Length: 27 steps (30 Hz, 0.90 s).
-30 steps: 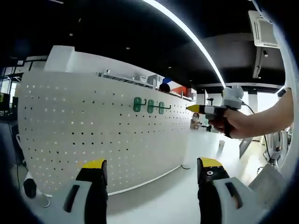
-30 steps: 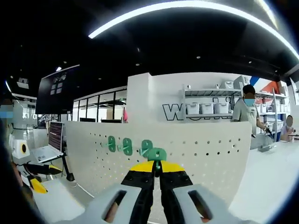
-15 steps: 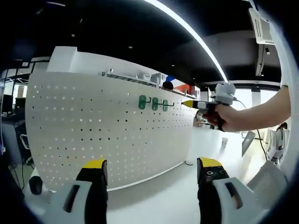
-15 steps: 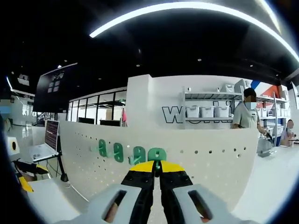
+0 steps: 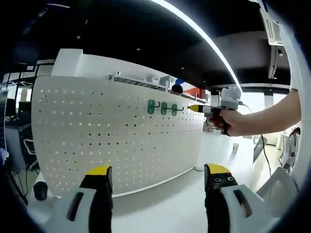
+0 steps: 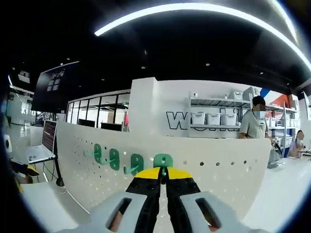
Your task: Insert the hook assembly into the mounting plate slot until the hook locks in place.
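Right gripper view shows the right hand-held gripper (image 6: 163, 180) pinched narrow on a green hook (image 6: 163, 160), held just in front of the white pegboard (image 6: 214, 170), to the right of three hooks (image 6: 114, 159) already hanging there. Left gripper view shows the left hand-held gripper (image 5: 154, 175) wide apart and holding nothing, well back from the board. The risk is misalignment: if the hook's prongs meet the panel between holes, or go in tilted, it may jam or slip in the jaws instead of locking.
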Tool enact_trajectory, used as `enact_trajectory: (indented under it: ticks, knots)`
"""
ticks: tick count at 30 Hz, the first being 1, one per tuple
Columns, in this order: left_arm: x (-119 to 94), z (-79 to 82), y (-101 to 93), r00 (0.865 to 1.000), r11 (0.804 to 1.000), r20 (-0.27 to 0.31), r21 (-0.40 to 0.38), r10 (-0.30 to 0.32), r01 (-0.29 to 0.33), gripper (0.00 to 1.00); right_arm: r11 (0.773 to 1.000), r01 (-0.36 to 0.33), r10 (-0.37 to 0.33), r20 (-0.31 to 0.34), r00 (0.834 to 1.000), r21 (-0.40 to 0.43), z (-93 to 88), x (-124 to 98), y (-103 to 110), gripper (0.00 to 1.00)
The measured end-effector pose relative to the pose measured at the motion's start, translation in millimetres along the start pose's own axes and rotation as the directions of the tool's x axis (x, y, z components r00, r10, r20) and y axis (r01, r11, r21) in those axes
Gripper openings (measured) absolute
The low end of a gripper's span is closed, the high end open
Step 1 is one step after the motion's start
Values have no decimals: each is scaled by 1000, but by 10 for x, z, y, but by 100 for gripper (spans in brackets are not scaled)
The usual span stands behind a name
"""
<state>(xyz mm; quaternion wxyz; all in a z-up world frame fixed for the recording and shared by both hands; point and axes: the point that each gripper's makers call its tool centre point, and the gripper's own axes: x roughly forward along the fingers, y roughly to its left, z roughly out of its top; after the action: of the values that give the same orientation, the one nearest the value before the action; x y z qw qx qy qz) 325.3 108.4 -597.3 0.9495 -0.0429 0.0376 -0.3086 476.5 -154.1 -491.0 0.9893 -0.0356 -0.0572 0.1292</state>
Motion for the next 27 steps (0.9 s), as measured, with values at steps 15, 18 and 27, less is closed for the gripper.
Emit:
enact_trajectory:
  ticks: [15, 18, 27]
  knots:
    - [-42, -13, 56, 1000, 1000, -8, -9, 17, -17, 77, 1000, 5, -5, 4, 1000, -12, -27, 127, -27, 1]
    - [-37, -19, 68, 1000, 1000, -9, -13, 20, -20, 78, 1000, 6, -6, 2, 1000, -7, -36, 147, -35, 1]
    - [-9, -40, 51, 1000, 1000, -22, -9, 14, -14, 77, 1000, 10, -10, -7, 1000, -6, -86, 182, -64, 1]
